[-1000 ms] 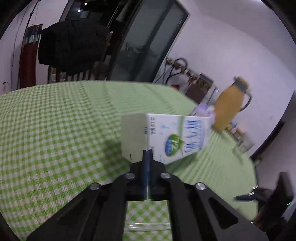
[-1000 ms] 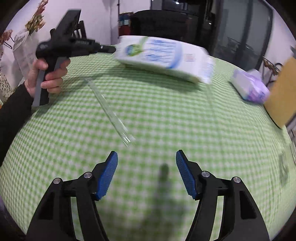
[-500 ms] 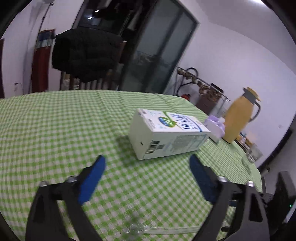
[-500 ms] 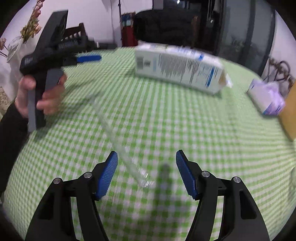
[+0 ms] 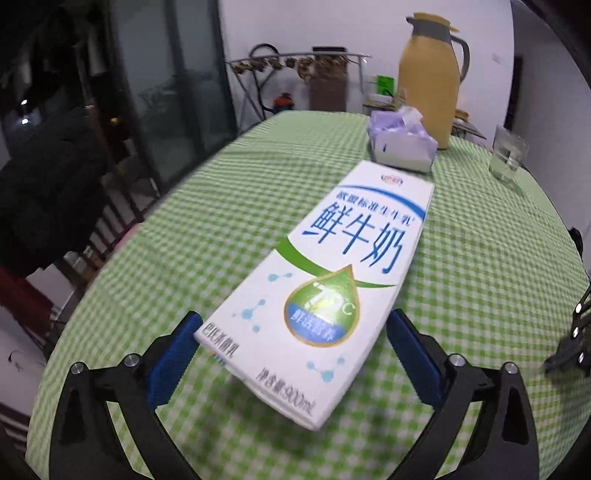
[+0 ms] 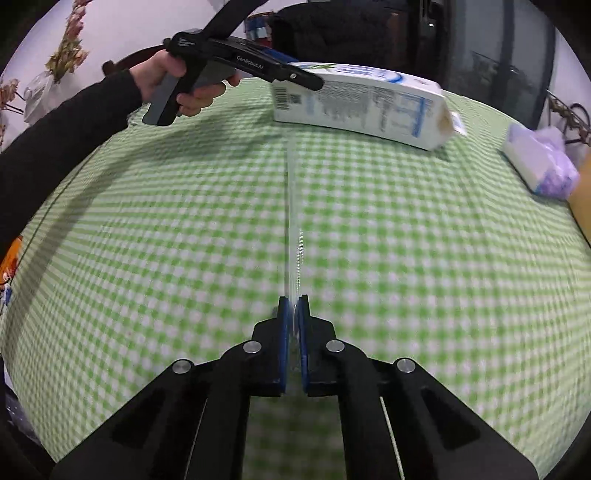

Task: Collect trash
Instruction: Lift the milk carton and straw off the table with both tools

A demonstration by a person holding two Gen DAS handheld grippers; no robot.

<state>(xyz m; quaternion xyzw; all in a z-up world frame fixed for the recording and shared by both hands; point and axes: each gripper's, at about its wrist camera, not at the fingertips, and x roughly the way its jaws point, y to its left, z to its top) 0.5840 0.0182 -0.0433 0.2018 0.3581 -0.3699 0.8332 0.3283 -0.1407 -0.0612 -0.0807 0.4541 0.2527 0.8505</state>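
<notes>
A round table (image 5: 480, 236) under a green-and-white checked cloth fills the space beyond the fingers. At its far edge stand a yellow jug (image 5: 430, 85), a purple tissue pack (image 5: 400, 142) just before it, and a glass (image 5: 508, 153) off to the right. Behind them the wall (image 5: 332, 26) is pale, with a metal rack (image 5: 295, 61) against it. Far left of the fingers, dark glass doors (image 5: 166, 92) reflect small lights, and a black coat (image 5: 44, 192) hangs over a chair. Dried flowers (image 6: 70, 40) show in the right wrist view, upper left.
</notes>
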